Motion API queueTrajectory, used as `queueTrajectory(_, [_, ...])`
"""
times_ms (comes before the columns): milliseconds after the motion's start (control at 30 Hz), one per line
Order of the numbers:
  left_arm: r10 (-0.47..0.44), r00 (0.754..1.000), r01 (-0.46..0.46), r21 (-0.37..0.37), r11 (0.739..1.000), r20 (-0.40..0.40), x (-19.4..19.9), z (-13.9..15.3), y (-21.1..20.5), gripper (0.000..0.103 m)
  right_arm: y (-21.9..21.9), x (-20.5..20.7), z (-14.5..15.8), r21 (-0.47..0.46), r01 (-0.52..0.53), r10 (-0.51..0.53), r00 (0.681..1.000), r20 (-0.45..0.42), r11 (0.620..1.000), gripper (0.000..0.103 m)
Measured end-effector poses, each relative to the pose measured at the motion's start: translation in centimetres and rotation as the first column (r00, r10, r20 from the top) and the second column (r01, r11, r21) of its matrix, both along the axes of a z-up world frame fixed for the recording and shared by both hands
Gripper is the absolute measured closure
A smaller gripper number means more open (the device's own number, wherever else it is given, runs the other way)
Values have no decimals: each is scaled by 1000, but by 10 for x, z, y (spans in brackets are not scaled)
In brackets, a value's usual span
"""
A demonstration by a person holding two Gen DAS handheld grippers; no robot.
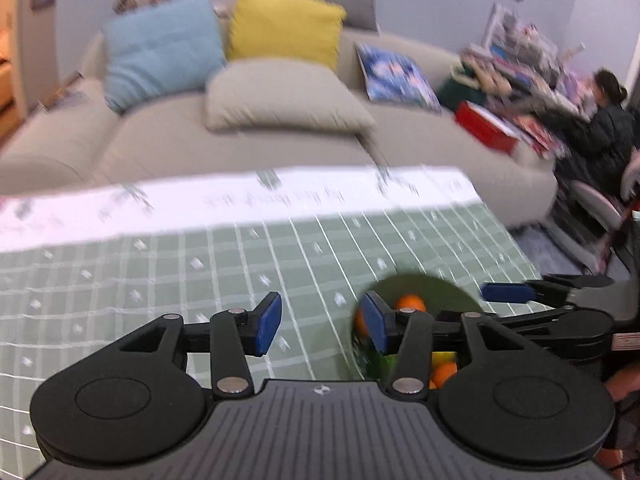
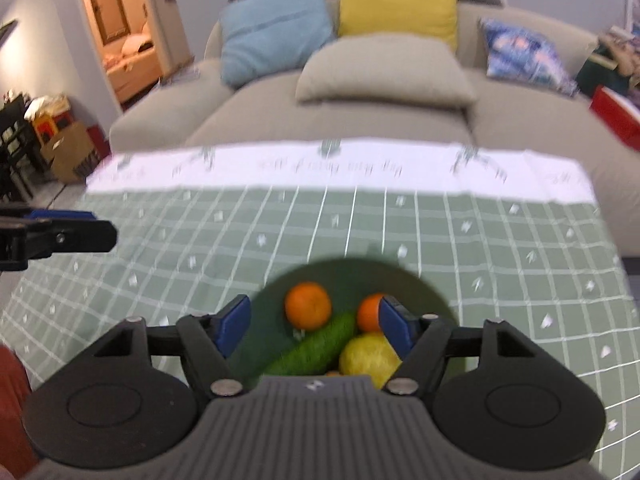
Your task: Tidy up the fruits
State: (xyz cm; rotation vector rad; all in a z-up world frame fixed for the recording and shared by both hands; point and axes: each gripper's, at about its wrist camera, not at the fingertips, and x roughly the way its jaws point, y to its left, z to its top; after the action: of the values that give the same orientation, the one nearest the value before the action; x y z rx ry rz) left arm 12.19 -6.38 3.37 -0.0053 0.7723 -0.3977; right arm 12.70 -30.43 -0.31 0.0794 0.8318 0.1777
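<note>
Presently both grippers released, nothing held: right gripper [image 2: 314,326] hovering over dark green bowl [image 2: 360,272], left gripper [image 1: 320,322] just beside bowl's left rim. Bowl set on checked tablecloth [image 2: 200,248], toward table's near edge. Counted inside: two oranges [image 2: 308,306], one cucumber [image 2: 316,346], one lemon [image 2: 370,358]; possibly another orange piece below, blurred. Risk: descending jaws nudging round fruit, sending it rolling over rim; clipping rim could shift bowl.
</note>
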Motion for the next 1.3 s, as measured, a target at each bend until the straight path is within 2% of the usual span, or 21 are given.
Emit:
queueTrajectory(100, [38,995,-41,29,999,94,-14,18,7,45,3,-10,23,28,31,-33,998,56,999,23])
queueTrajectory(200, [86,980,-97,54,994,181,-32,31,12,33,12,-24,44,40,54,-58,993,106,998,20])
queueTrajectory(267, [100,972,-115,58,992,211,-42,36,16,32,17,-35,53,40,63,-68,989,130,997,17])
queueTrajectory(367, [123,962,-145,75,987,245,-56,40,20,23,22,-56,64,47,84,-91,981,169,995,8])
queueTrajectory(400, [127,958,-153,83,985,256,-59,39,21,19,26,-63,68,45,89,-96,979,181,995,8])
queueTrajectory(567, [169,939,-217,137,966,300,-76,38,27,16,46,-95,77,-24,108,-100,967,236,994,6])
queueTrajectory(700, [209,932,-255,123,959,297,-89,37,33,15,61,-119,78,-14,107,-99,961,258,994,5])
queueTrajectory(867, [253,929,-286,90,954,271,-101,27,42,15,86,-140,72,-73,92,-67,956,287,993,5])
queueTrajectory(967, [258,930,-295,115,948,261,-107,19,44,15,92,-151,67,-79,98,-70,950,303,992,5])
queueTrajectory(1133, [299,934,-327,136,935,194,-109,5,51,15,98,-161,52,-96,95,-64,958,279,991,5])
queueTrajectory(1300, [268,946,-305,219,927,183,-113,-7,42,15,96,-154,40,-92,109,-87,971,223,990,5])
